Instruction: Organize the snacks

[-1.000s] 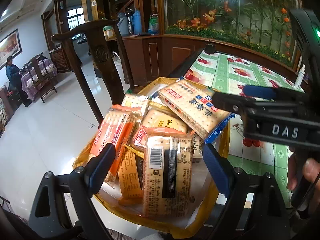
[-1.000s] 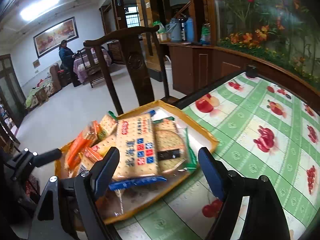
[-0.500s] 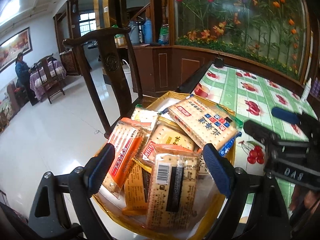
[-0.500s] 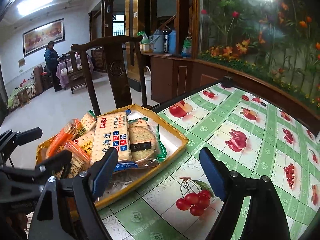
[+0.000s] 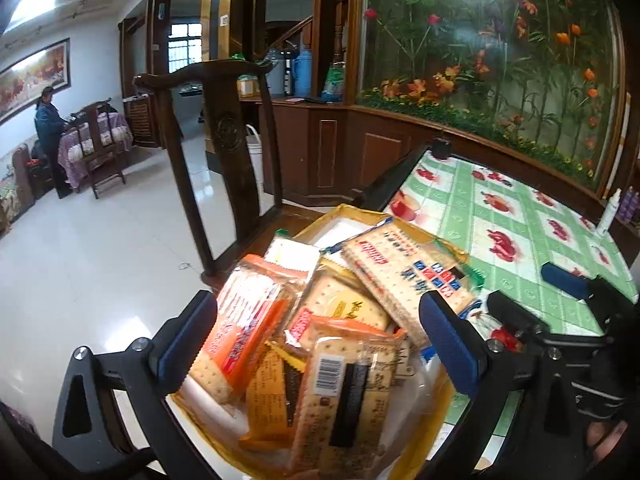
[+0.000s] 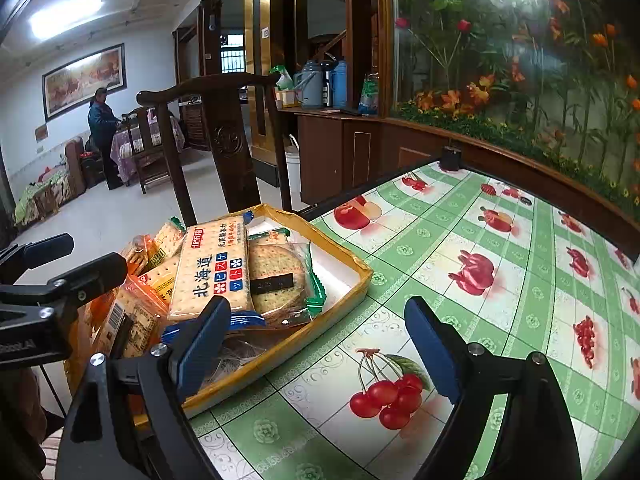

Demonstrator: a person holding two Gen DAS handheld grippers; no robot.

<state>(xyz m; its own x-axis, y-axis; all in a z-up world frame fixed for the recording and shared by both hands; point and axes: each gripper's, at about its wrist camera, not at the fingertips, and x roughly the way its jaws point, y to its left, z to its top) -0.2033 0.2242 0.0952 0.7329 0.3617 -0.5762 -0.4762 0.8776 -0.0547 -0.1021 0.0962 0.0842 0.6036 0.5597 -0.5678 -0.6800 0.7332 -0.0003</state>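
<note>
A yellow-rimmed tray (image 6: 352,280) at the table's left corner holds several cracker packets; its rim also shows in the left wrist view (image 5: 360,212). A long blue-and-white cracker packet (image 6: 212,264) lies on top, seen also in the left wrist view (image 5: 404,268). An orange packet (image 5: 244,332) lies at the left and a barcode packet (image 5: 348,392) in front. My left gripper (image 5: 316,344) is open and empty above the tray. My right gripper (image 6: 316,344) is open and empty over the table beside the tray's near right edge.
The table has a green chequered fruit-print cloth (image 6: 480,280). A dark wooden chair (image 6: 224,136) stands behind the tray. A wooden ledge with artificial flowers (image 6: 520,128) runs along the far side. A white bottle (image 5: 610,212) stands at the table's far right.
My right gripper has pulled back and to the right, off the tray. My left gripper has tilted up a little. Both stayed open.
</note>
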